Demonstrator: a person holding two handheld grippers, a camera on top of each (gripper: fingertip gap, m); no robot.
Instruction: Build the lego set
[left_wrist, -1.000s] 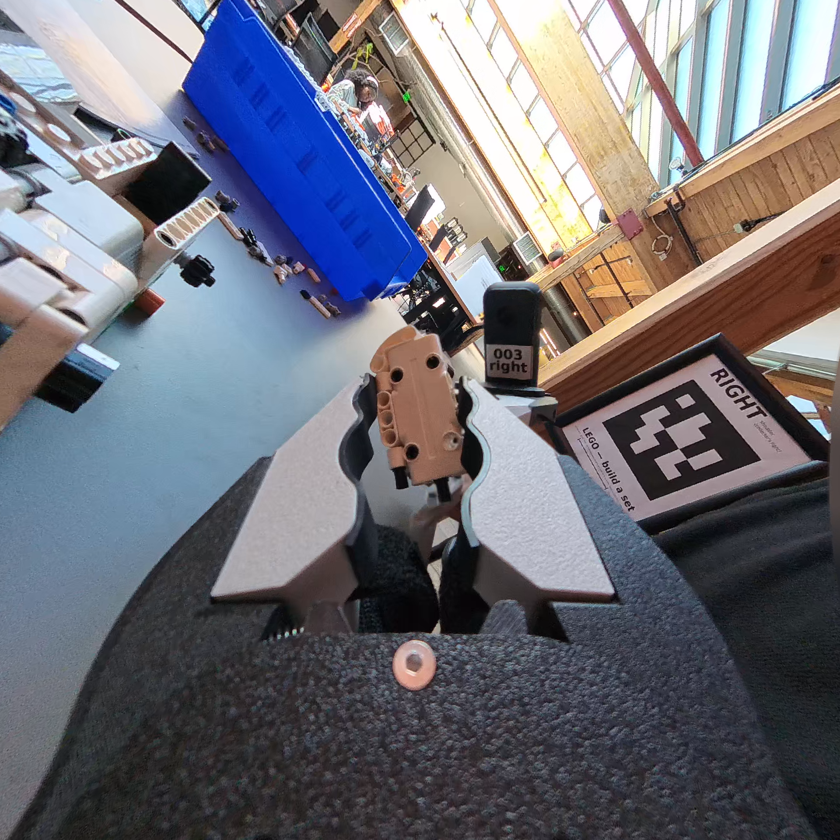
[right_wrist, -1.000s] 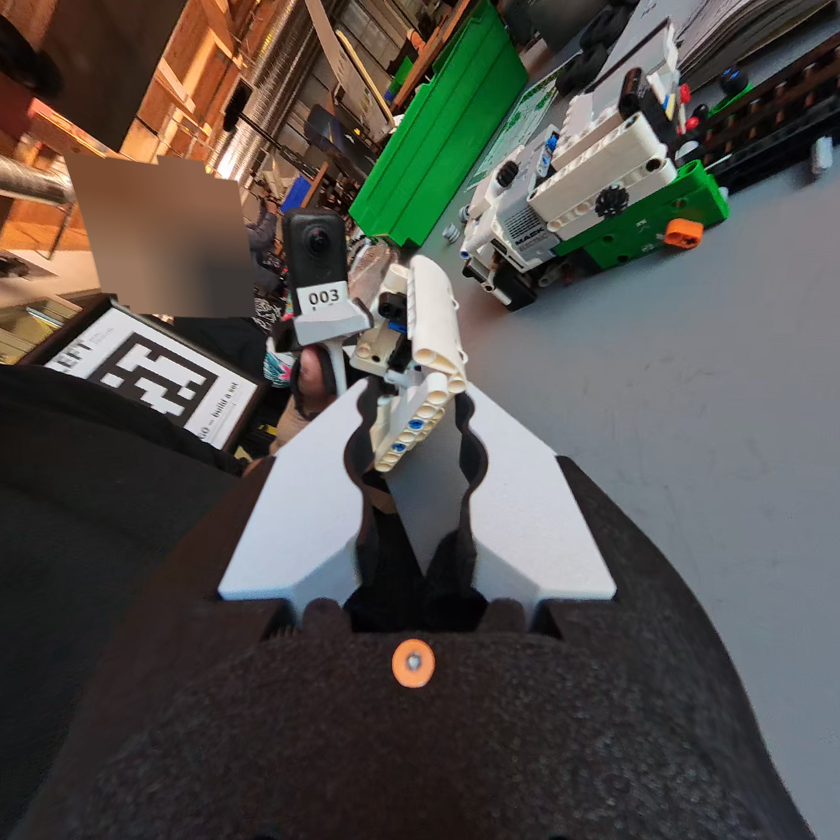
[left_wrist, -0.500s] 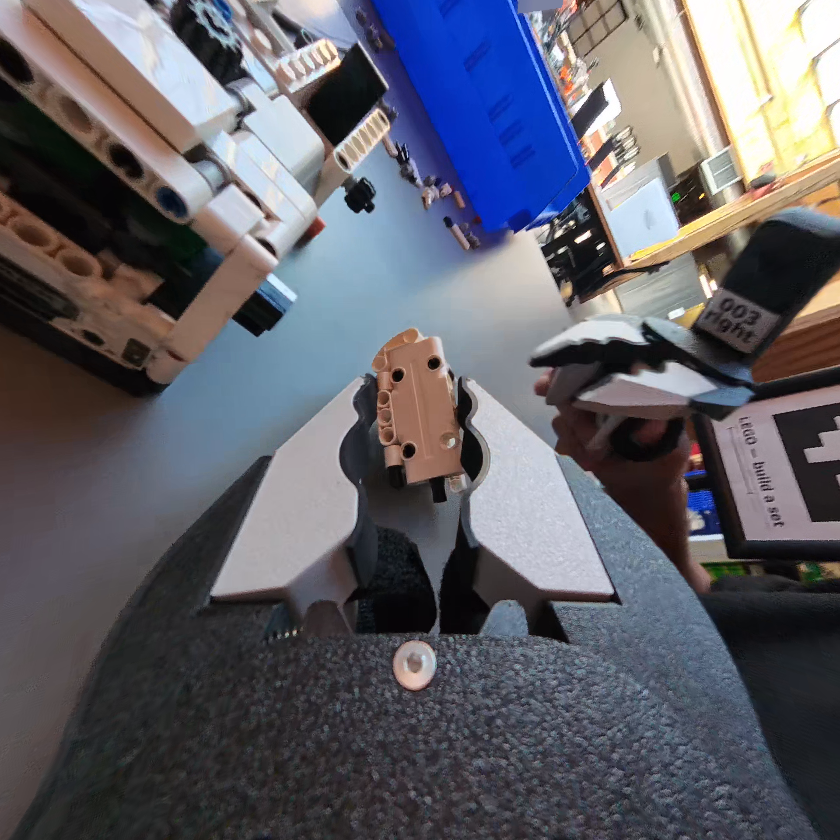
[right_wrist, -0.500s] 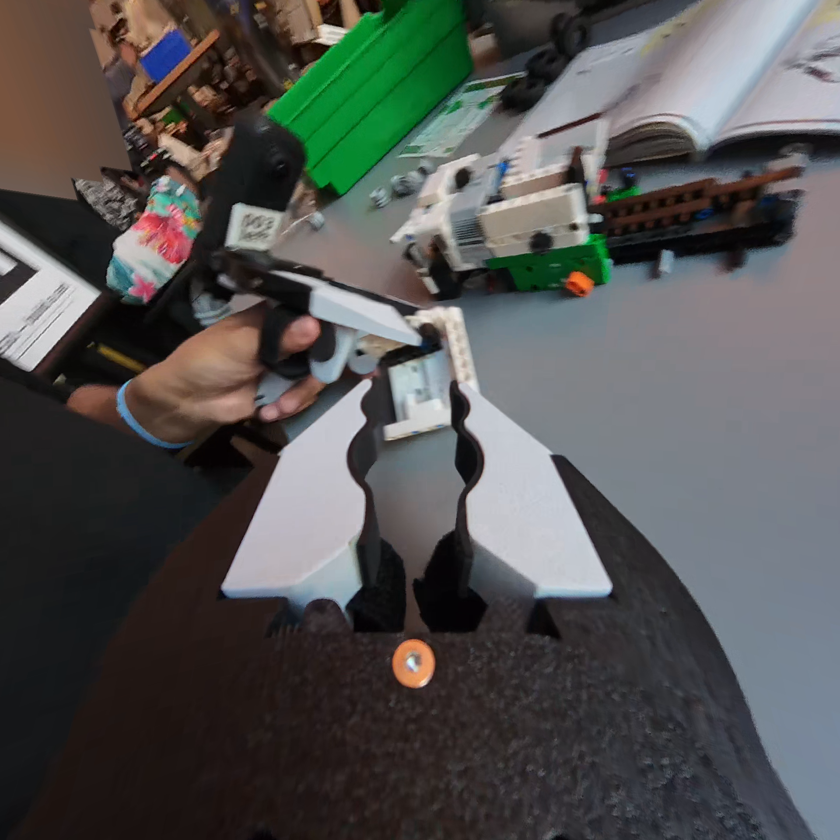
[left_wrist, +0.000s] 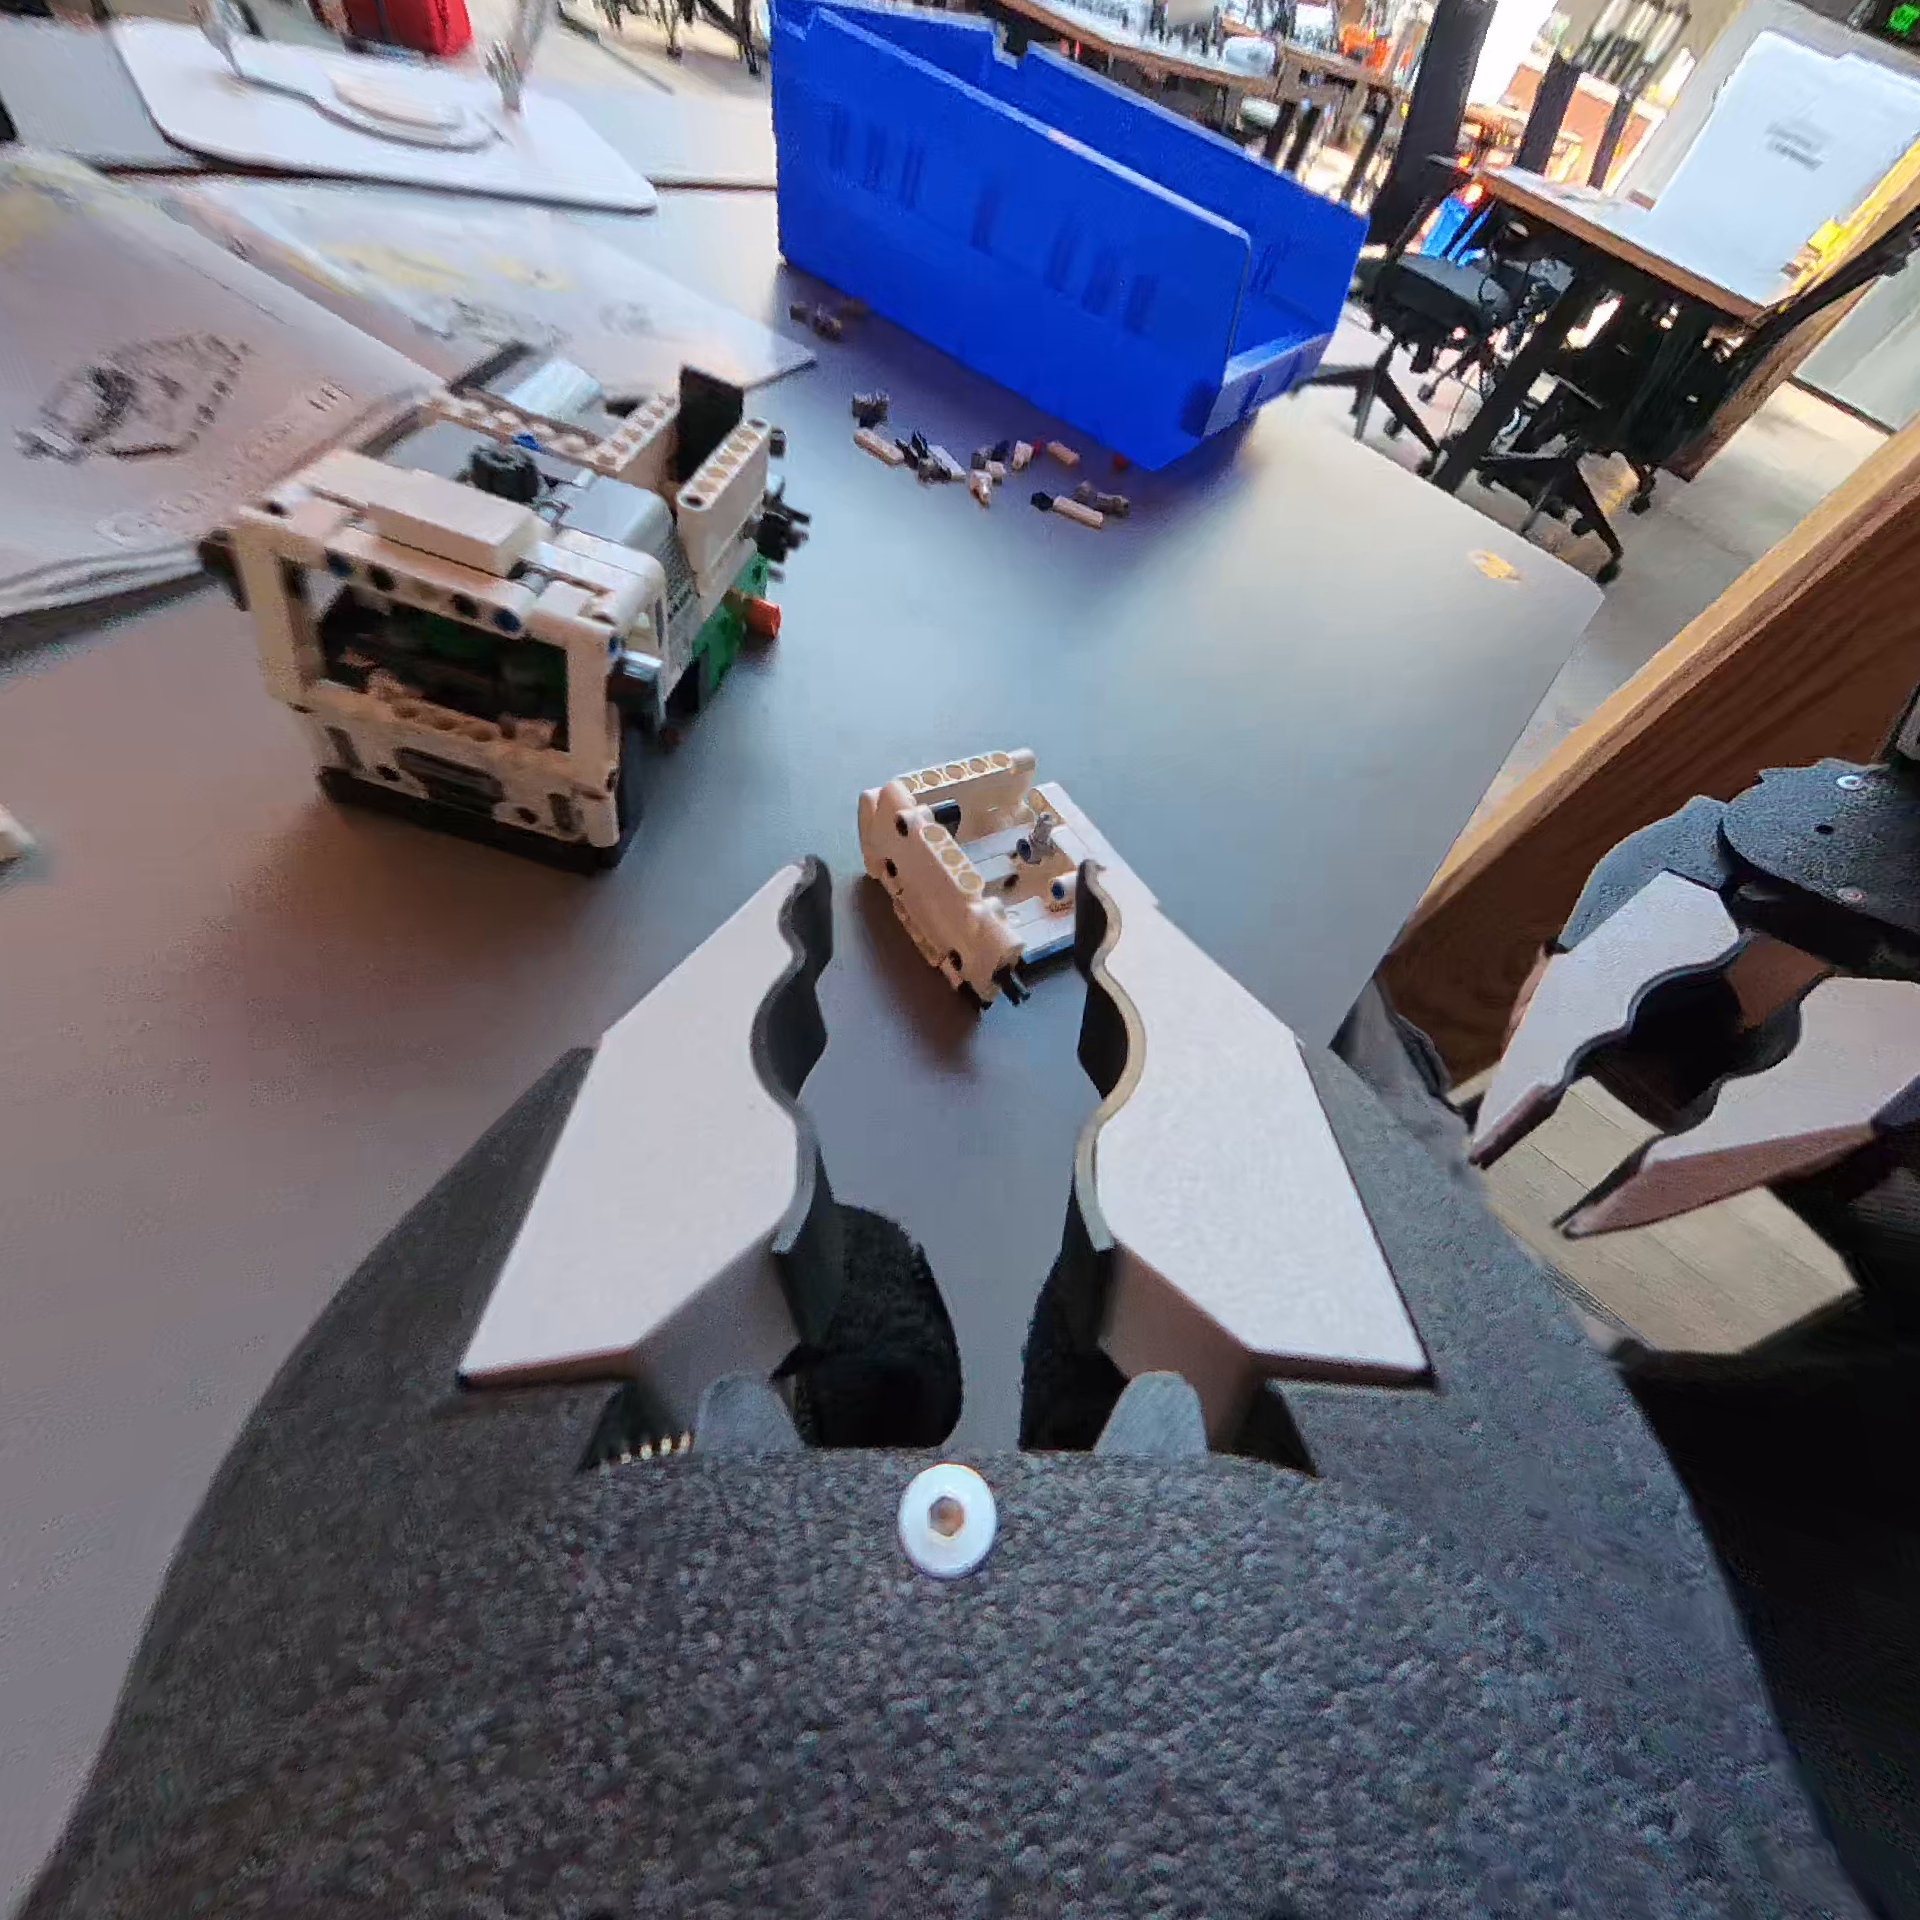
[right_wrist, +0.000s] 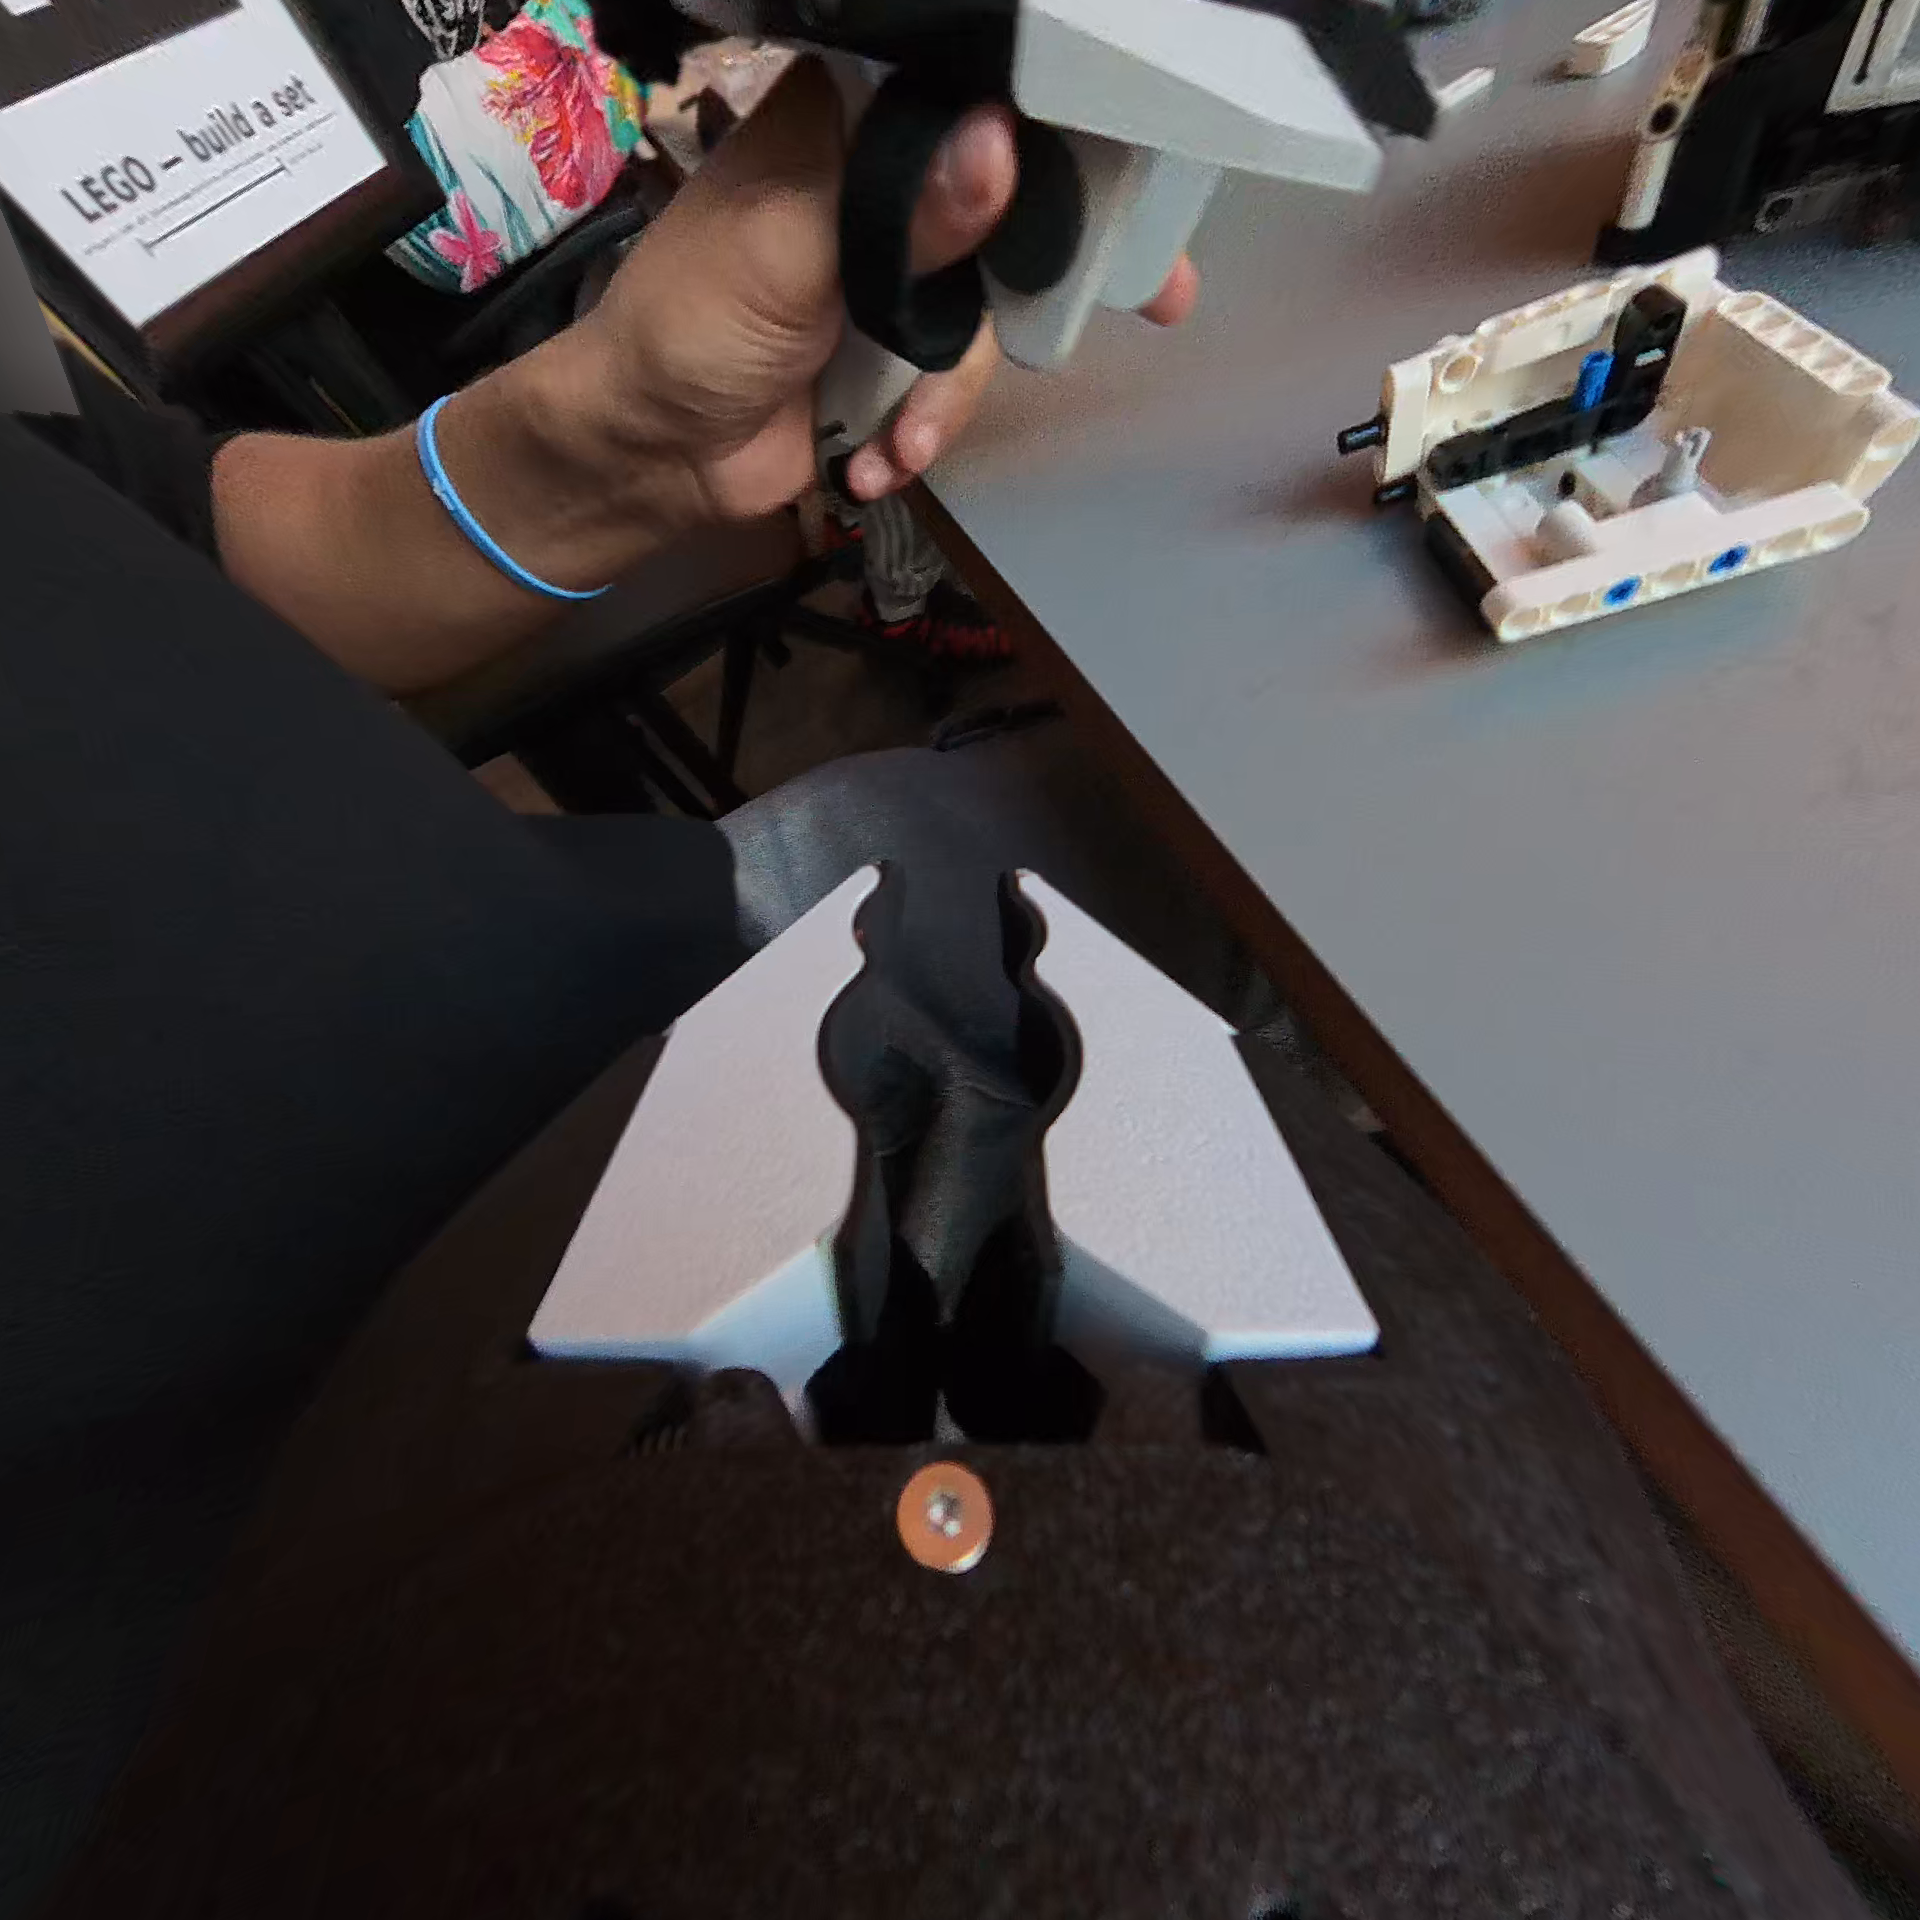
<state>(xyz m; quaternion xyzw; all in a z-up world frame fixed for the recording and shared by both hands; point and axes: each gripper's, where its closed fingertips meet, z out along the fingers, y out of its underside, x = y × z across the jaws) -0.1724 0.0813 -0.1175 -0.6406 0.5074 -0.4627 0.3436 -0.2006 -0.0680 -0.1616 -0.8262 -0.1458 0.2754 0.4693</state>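
Observation:
A small white lego sub-assembly (left_wrist: 971, 883) with black and blue pins lies on the dark table, free of both grippers; it also shows in the right wrist view (right_wrist: 1642, 457). My left gripper (left_wrist: 951, 878) is open and empty, its tips just short of the sub-assembly on either side. My right gripper (right_wrist: 951, 883) is empty, its jaws a narrow gap apart, held off the table's near edge over dark clothing; it shows at the right of the left wrist view (left_wrist: 1522, 1190). A larger white and green lego truck (left_wrist: 488, 634) stands to the left.
A blue bin (left_wrist: 1039, 229) stands at the back with several loose small pieces (left_wrist: 977, 468) in front of it. An open instruction book (left_wrist: 156, 395) lies at the left. A hand (right_wrist: 779, 343) holds the left gripper (right_wrist: 1195, 94). The table edge (right_wrist: 1299, 987) runs diagonally. My right tips are about 40 cm from the open instruction book (left_wrist: 156, 395), my left tips only 25 cm.
Both grippers held the sub-assembly in the air together; it now lies on the table, let go by both. The left gripper has opened, the right has pulled back off the table edge.

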